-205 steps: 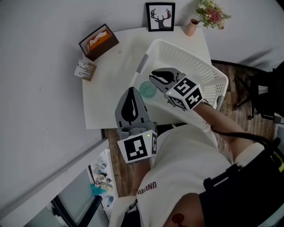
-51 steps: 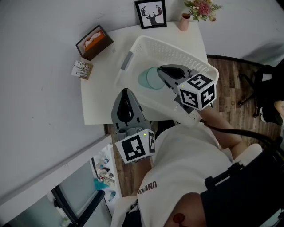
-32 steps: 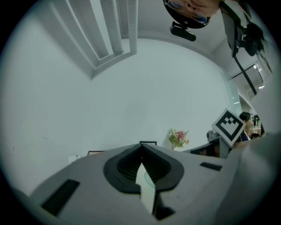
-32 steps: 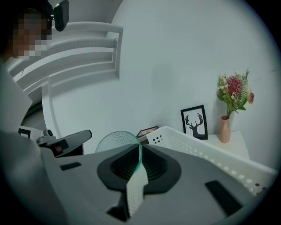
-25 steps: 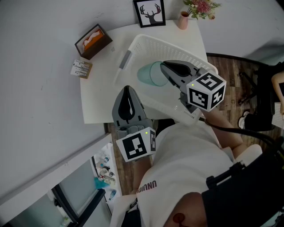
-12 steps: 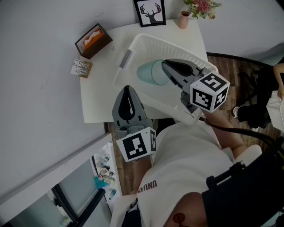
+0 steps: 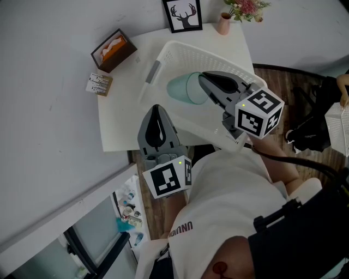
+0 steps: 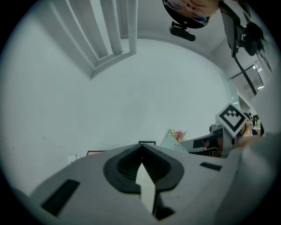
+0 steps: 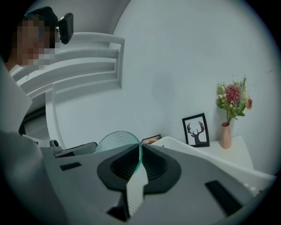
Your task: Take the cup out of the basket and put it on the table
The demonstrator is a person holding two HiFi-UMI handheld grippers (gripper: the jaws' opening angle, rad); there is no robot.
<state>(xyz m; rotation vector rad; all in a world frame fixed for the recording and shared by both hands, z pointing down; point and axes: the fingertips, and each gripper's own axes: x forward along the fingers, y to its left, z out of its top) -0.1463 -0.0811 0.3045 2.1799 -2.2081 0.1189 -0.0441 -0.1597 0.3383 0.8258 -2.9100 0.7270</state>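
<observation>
Lifted clear since two seconds ago, the cup point(image 7: 183, 88) hangs sideways over the basket point(image 7: 220, 61) at upper centre, rim pinched by the right gripper point(image 7: 203, 79); the left gripper point(image 7: 156, 109) is clenched, empty.

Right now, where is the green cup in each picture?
Head view: the green cup is upper middle, in the right gripper, over the basket.
Left gripper view: I can't pick it out.
Right gripper view: low, left of centre, rim between the jaws.
Shared landmark: the deer picture, in all three views.
</observation>
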